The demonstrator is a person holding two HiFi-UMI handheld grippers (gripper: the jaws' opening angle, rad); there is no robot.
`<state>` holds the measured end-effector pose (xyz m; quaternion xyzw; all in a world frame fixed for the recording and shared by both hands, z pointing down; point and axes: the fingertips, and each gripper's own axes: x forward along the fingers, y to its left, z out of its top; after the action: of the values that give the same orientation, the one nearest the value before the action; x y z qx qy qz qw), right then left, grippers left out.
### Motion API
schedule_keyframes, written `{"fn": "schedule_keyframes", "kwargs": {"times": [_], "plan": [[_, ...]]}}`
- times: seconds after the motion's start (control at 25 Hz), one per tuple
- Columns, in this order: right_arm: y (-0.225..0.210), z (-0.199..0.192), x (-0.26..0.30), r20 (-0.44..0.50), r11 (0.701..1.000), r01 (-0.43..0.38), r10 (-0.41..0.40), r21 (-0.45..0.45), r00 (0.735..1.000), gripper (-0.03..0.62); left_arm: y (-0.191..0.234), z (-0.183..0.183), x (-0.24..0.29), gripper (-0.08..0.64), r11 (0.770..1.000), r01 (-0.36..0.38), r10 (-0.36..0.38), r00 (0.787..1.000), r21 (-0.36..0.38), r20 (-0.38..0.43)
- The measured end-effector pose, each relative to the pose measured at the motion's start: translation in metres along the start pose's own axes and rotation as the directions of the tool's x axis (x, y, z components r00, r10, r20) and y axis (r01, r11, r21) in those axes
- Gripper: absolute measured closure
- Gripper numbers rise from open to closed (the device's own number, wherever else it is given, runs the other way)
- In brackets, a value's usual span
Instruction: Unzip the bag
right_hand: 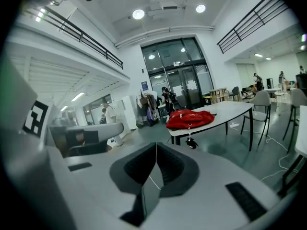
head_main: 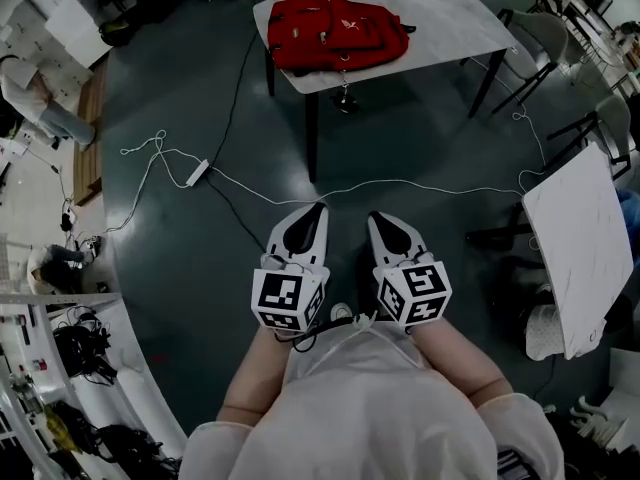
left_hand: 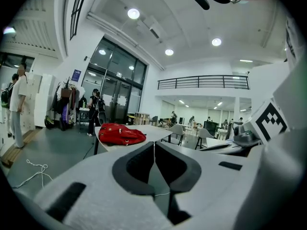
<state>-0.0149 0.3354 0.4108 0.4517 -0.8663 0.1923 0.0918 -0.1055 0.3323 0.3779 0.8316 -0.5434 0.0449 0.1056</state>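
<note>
- Bag (head_main: 335, 30) (left_hand: 121, 134) (right_hand: 189, 118), red backpack: lies flat on the far white table (head_main: 440, 18), toward its left end, well apart from both grippers.
- Left gripper (head_main: 316, 211) (left_hand: 154, 145): held low over the dark floor, pointing toward the table; jaws pressed together tip to tip, nothing between them.
- Right gripper (head_main: 376, 218) (right_hand: 156, 145): just beside the left one and parallel to it; jaws likewise closed tip to tip and empty.
- White cable (head_main: 400, 183): runs across the floor between the grippers and the table, meeting a power strip (head_main: 198, 173) at the left.
- Small dark charm (head_main: 346, 98) (right_hand: 192, 143): hangs from the bag's front edge, below the tabletop.
- Second white tabletop (head_main: 580, 248): at the right edge of the head view.
- Glass doors (right_hand: 180, 83): beyond the bag, at the far wall.
</note>
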Motion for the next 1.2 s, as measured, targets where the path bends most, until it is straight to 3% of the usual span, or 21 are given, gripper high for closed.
{"fn": "schedule_keyframes", "kwargs": {"times": [0.28, 0.64, 1.0, 1.2], "plan": [[-0.037, 0.015, 0.061, -0.035, 0.997, -0.071, 0.071, -0.017, 0.997, 0.563, 0.026, 0.000, 0.059, 0.537, 0.998, -0.055, 0.055, 0.998, 0.018, -0.009], [-0.111, 0.064, 0.171, -0.076, 0.982, -0.176, 0.171, -0.069, 0.982, 0.563, 0.080, 0.008, 0.190, 0.537, 0.991, -0.130, 0.129, 0.991, -0.015, -0.042], [-0.189, 0.108, 0.251, -0.133, 0.976, -0.195, 0.182, -0.096, 0.974, 0.563, 0.112, 0.018, 0.292, 0.537, 0.987, -0.155, 0.152, 0.985, -0.033, -0.075], [-0.210, 0.113, 0.290, -0.150, 0.983, -0.169, 0.158, -0.066, 0.976, 0.563, 0.131, 0.016, 0.333, 0.537, 0.993, -0.118, 0.116, 0.987, -0.010, -0.110]]}}
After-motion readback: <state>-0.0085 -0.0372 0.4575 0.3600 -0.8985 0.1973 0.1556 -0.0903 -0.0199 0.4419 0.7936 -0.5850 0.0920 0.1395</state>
